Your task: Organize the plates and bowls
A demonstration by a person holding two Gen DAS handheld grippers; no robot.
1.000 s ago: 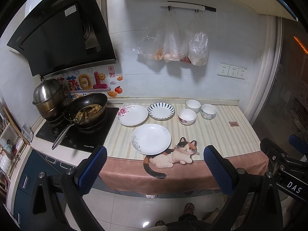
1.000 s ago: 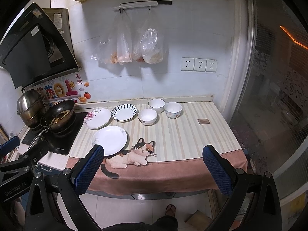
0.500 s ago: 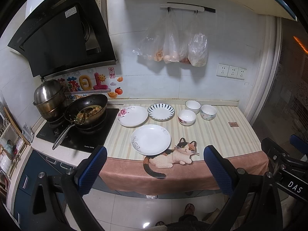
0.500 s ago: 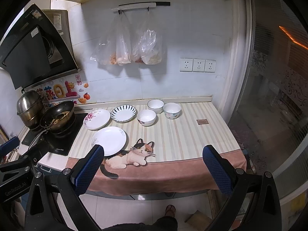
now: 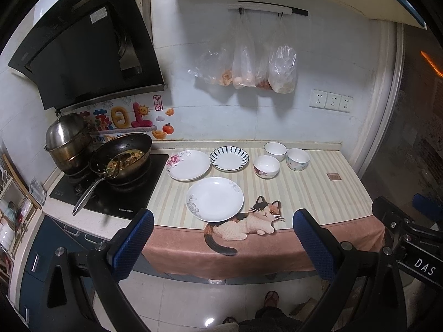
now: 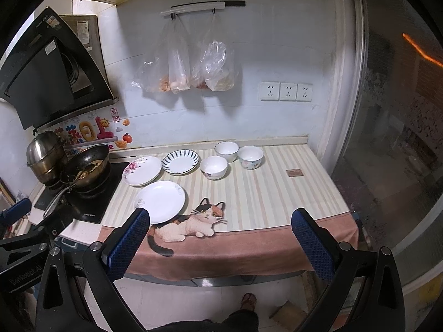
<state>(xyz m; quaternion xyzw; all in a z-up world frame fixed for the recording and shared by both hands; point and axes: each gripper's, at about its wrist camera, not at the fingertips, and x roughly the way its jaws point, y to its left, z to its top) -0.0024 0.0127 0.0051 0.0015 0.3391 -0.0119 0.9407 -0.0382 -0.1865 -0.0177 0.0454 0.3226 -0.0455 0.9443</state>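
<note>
Hanging well back from the counter, above the floor, the left gripper (image 5: 221, 238) and the right gripper (image 6: 220, 238) both stood with their blue-padded jaws spread wide and nothing between them. Three round plates lay apart on the striped cream cloth (image 5: 313, 193): a plain white plate with faint grey sprigs (image 5: 214, 198) nearest the front edge, a white plate with pink flowers (image 5: 188, 164) beside the black hob (image 5: 116, 191), and a white plate with a dark-striped rim (image 5: 229, 158) behind. Three small white ceramic bowls (image 5: 281, 158) sat in a cluster to the right of the plates, near one another but unstacked. Judging by this, the sorting had not yet begun and the step in hand was the approach. The next move would likely call for lowering one gripper to the rim of the front plate and pinching it edge-on, while keeping clear of the greasy black wok (image 5: 121, 159).
</note>
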